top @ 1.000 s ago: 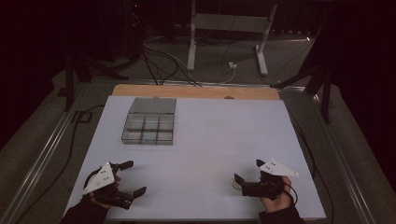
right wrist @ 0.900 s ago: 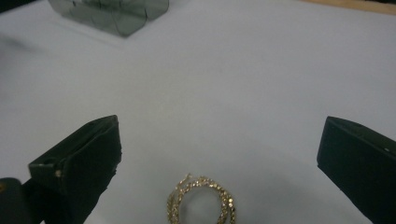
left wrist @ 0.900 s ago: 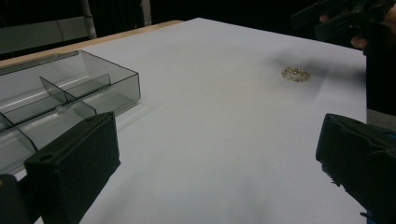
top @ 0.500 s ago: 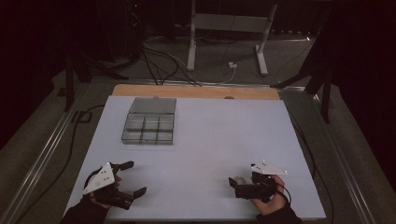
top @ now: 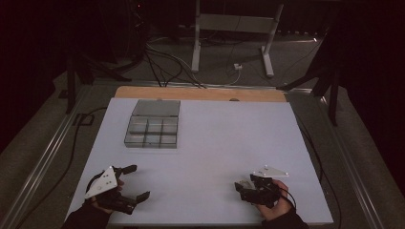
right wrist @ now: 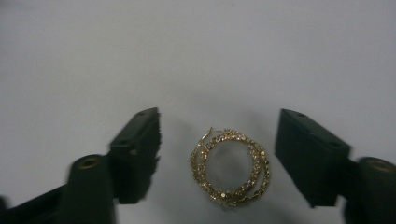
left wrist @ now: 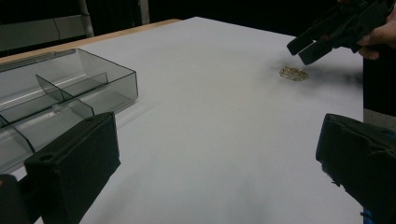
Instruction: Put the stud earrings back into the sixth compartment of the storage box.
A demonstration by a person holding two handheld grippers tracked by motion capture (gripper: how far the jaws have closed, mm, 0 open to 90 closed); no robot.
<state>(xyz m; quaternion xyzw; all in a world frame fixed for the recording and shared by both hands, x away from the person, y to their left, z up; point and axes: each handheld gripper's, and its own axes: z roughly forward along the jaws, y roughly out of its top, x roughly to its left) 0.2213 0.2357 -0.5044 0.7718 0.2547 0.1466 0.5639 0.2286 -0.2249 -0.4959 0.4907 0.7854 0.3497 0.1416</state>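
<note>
My right gripper (right wrist: 217, 154) straddles the gold hoop earrings (right wrist: 229, 167) lying flat on the white table (top: 215, 143); its jaws have just been closing but remain clear of the metal. I should lower, centre, then pinch both rims together. My left gripper (top: 136, 183) rests spread and empty. Count: two stacked hoops, one compartment box (top: 152, 130).

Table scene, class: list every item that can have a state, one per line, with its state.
Gold hoop earrings: lying flat on the table, between the jaws, not gripped.
Right gripper: jaws just been closing, pads not touching the earrings.
Left gripper: open, holding nothing.
Compartment box: lid open, compartments look empty.
</note>
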